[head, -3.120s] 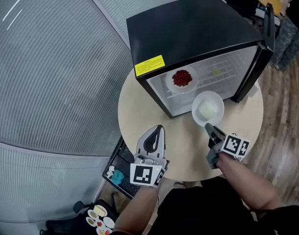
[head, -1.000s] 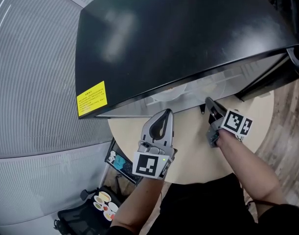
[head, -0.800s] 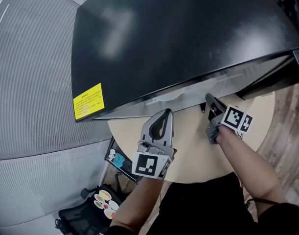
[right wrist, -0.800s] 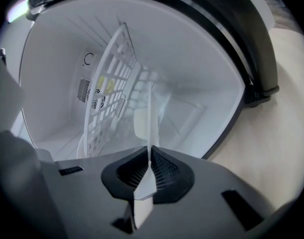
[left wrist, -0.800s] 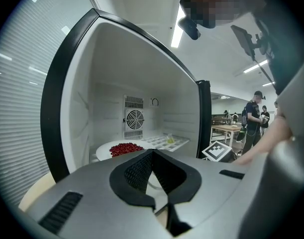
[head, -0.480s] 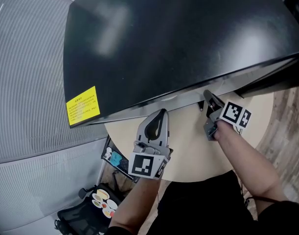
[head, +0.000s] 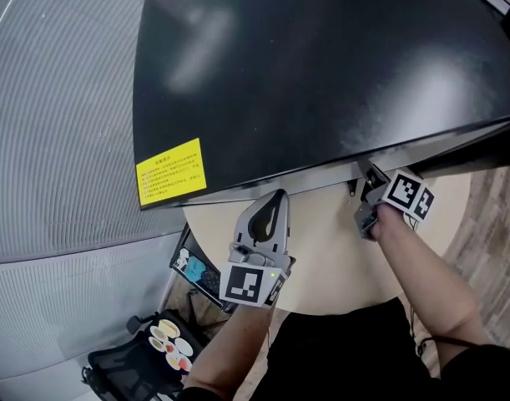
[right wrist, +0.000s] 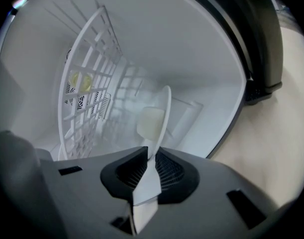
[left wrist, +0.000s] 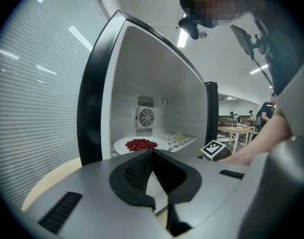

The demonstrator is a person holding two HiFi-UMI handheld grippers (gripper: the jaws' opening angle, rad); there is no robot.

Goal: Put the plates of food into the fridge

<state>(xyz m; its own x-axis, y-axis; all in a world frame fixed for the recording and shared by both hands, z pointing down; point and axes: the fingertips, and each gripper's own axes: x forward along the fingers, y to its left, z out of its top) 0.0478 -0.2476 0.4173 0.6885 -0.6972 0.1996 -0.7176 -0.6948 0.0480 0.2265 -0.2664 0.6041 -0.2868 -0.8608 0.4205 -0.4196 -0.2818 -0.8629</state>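
Note:
The black fridge (head: 321, 73) stands open on the round table (head: 321, 245). My right gripper (head: 373, 179) reaches in under its top. In the right gripper view it (right wrist: 152, 153) is shut on the rim of a white plate (right wrist: 162, 111) that carries a pale piece of food (right wrist: 151, 123), inside the white fridge beside the wire shelf (right wrist: 87, 98). Its jaws have just eased open a little, with the rim still between the pads. My left gripper (head: 275, 200) hovers shut and empty before the fridge. Ahead of it (left wrist: 152, 152) sits a plate of red food (left wrist: 141, 144) on the shelf.
The fridge door (left wrist: 211, 118) stands open at the right. A yellow label (head: 171, 180) marks the fridge's front edge. Below the table are a small cart (head: 192, 266) and a tray of little dishes (head: 167, 345). A ribbed wall (head: 63, 98) runs along the left.
Three seconds ago the white plate hung outside the fridge's opening; now it is inside. Over the last second the right gripper has slid further under the fridge top. The left gripper barely shifted.

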